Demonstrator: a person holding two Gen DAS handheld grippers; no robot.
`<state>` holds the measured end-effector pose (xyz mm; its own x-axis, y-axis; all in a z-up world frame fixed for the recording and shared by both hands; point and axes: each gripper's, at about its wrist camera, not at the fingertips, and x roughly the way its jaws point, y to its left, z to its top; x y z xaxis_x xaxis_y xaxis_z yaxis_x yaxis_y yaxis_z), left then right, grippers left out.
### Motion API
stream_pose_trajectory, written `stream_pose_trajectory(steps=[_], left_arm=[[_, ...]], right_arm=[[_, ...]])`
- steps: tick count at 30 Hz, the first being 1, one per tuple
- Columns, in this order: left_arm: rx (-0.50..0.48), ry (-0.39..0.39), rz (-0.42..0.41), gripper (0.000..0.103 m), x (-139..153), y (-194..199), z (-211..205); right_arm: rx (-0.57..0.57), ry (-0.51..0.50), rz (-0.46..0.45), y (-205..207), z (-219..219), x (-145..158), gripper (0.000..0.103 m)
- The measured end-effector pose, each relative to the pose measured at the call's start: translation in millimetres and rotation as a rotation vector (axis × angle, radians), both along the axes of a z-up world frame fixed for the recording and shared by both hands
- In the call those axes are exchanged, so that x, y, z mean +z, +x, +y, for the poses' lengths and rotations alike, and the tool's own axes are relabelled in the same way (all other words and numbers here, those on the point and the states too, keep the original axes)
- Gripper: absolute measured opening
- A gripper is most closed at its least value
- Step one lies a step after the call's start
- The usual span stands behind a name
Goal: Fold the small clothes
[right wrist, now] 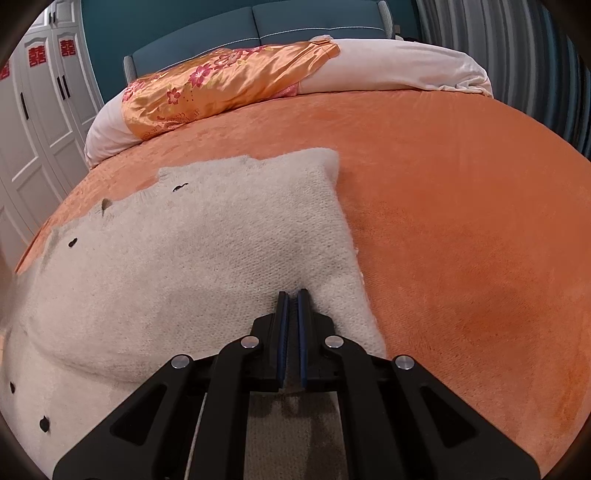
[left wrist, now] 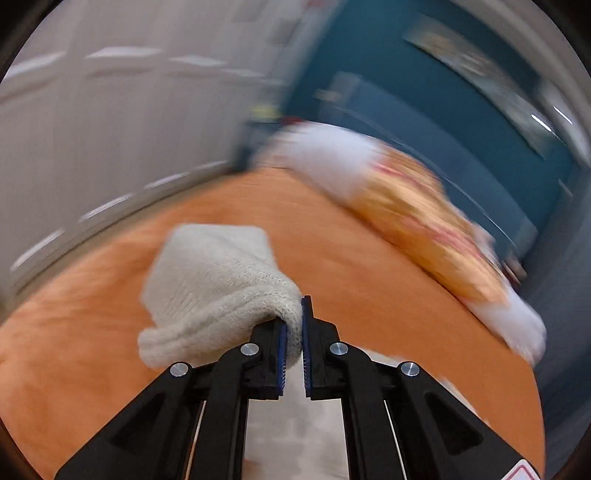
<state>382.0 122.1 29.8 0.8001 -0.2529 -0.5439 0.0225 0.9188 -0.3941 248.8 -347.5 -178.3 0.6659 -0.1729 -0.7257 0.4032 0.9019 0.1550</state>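
A cream knitted sweater (right wrist: 207,266) with small dark spots lies spread on the orange bedspread (right wrist: 461,206). My right gripper (right wrist: 291,295) is shut and rests on the sweater near its right edge; whether it pinches the knit is not clear. In the left wrist view, my left gripper (left wrist: 293,314) is shut on a thick fold of the sweater (left wrist: 214,280) and holds it lifted above the orange bedspread (left wrist: 369,288). That view is blurred by motion.
An orange floral satin pillow (right wrist: 221,85) and a white duvet (right wrist: 399,70) lie at the head of the bed by a teal headboard (right wrist: 258,22). White wardrobe doors (right wrist: 40,122) stand on the left. A grey curtain (right wrist: 517,66) hangs on the right.
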Motion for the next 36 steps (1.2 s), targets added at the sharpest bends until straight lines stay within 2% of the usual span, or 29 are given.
stream_pose_trajectory(steps=[2, 4, 5, 6, 7, 9, 11, 13, 17, 19, 20, 21, 22, 24, 26, 29, 30, 31, 32, 33, 36], left_arm=[[-0.134, 0.010, 0.028, 0.005, -9, -11, -70], [-0.271, 0.021, 0.155, 0.016, -50, -27, -150], [-0.308, 0.021, 0.207, 0.020, -68, -33, -171], [-0.345, 0.037, 0.294, 0.030, -96, -46, -200], [-0.349, 0.057, 0.346, 0.030, -116, -58, -217], [-0.348, 0.070, 0.393, 0.030, -144, -83, -232], [-0.311, 0.029, 0.398, 0.032, -152, -101, -220], [-0.249, 0.005, 0.389, 0.038, -146, -104, -198], [-0.096, -0.054, 0.367, 0.045, -132, -82, -130], [-0.028, -0.077, 0.368, 0.045, -129, -68, -93], [0.014, -0.096, 0.375, 0.045, -127, -60, -72], [0.034, -0.115, 0.377, 0.045, -127, -56, -61], [0.063, -0.142, 0.383, 0.045, -128, -49, -47], [0.105, -0.187, 0.419, 0.045, -133, -37, -25], [0.133, -0.248, 0.455, 0.045, -145, -28, -11], [0.154, -0.307, 0.500, 0.043, -159, -22, 9], [0.152, -0.307, 0.509, 0.035, -163, -20, 11], [0.148, -0.274, 0.512, 0.018, -163, -17, 9], [0.141, -0.237, 0.510, 0.013, -162, -17, 7], [0.135, -0.229, 0.503, 0.009, -159, -17, 7], [0.130, -0.206, 0.443, 0.008, -143, -25, 6]], right_arm=[[0.000, 0.006, -0.002, 0, 0, 0, 0.002], [0.001, 0.014, -0.006, 0, -1, 0, 0.002], [0.001, 0.020, -0.008, -1, -1, 1, 0.002], [0.001, 0.024, -0.009, -1, -2, 1, 0.002], [0.002, 0.029, -0.009, -1, -2, 1, 0.002], [0.004, 0.041, -0.012, -1, -4, 1, 0.002], [0.007, 0.065, -0.018, -2, -7, 2, 0.002], [0.012, 0.092, -0.025, -3, -10, 2, 0.003], [0.006, 0.156, -0.002, -2, -15, 15, 0.006], [0.007, 0.223, -0.026, -4, -10, 34, 0.025], [0.015, 0.259, -0.054, -4, -6, 41, 0.030], [0.025, 0.290, -0.079, -3, -1, 49, 0.040], [0.038, 0.308, -0.085, 2, 4, 54, 0.055], [0.059, 0.352, -0.053, 22, 12, 58, 0.066], [0.058, 0.386, -0.010, 45, 16, 52, 0.065], [0.021, 0.358, 0.082, 75, 22, 37, 0.066], [0.020, 0.356, 0.127, 85, 24, 31, 0.060], [0.025, 0.355, 0.160, 93, 26, 26, 0.042], [0.032, 0.313, 0.193, 102, 32, 28, 0.028], [0.049, 0.300, 0.190, 106, 34, 35, 0.008], [0.124, 0.313, -0.050, 82, 38, 97, 0.005]])
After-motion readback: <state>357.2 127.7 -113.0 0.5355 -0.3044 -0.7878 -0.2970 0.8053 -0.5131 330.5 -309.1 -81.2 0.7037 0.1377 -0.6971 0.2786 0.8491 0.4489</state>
